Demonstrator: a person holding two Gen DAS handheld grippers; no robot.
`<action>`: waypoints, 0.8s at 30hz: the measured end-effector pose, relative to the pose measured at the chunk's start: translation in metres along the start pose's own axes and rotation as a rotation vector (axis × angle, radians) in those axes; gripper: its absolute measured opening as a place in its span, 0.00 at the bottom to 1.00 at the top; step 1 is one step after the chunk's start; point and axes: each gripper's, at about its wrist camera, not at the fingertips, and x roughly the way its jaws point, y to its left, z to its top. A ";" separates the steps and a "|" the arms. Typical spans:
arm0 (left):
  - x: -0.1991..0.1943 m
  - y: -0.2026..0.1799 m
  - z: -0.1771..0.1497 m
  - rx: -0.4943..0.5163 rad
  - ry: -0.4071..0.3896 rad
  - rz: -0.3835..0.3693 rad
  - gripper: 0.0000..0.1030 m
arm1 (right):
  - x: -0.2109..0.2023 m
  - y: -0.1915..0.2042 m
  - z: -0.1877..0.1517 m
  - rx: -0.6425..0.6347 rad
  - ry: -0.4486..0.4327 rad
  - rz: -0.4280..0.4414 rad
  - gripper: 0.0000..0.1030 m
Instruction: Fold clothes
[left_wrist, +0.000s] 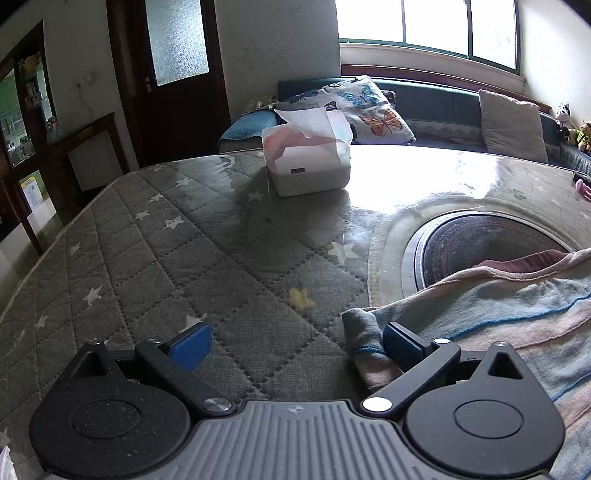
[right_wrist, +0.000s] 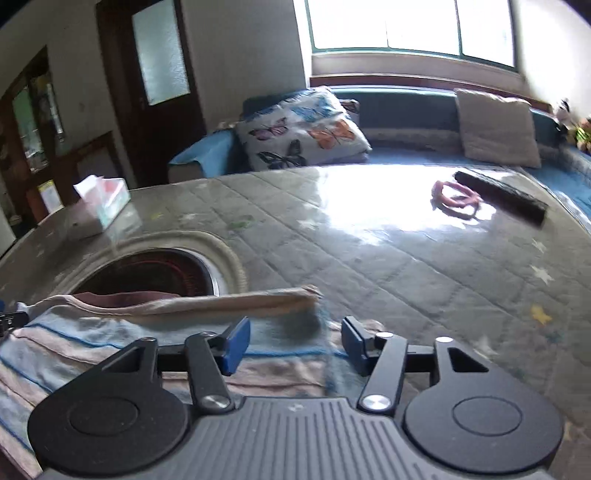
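A pastel striped garment (left_wrist: 498, 314) in blue, pink and cream lies flat on the quilted grey table cover (left_wrist: 184, 258), at the lower right of the left wrist view. My left gripper (left_wrist: 295, 345) stands wide open at its left edge, and a bunched corner of the cloth lies just inside its right pad (left_wrist: 400, 345). In the right wrist view the same garment (right_wrist: 110, 332) fills the lower left. My right gripper (right_wrist: 295, 345) hovers over its right end, half open, with cloth beneath the gap and neither pad pressing on it.
A round dark opening (left_wrist: 480, 247) (right_wrist: 155, 269) sits in the table just beyond the garment. A tissue box (left_wrist: 306, 162) (right_wrist: 103, 203) stands at the far side. A black remote (right_wrist: 502, 197) and a pink band (right_wrist: 458, 199) lie far right. Behind is a sofa with a butterfly pillow (right_wrist: 303, 133).
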 end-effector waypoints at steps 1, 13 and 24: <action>0.000 0.000 0.000 -0.001 0.001 0.000 0.99 | 0.001 -0.002 -0.001 0.007 0.010 0.000 0.36; 0.003 -0.001 0.001 -0.001 0.003 0.002 1.00 | -0.022 -0.002 -0.006 0.022 -0.029 -0.033 0.06; -0.009 -0.007 0.005 0.018 -0.015 0.034 1.00 | -0.019 -0.006 -0.016 0.009 0.001 -0.085 0.17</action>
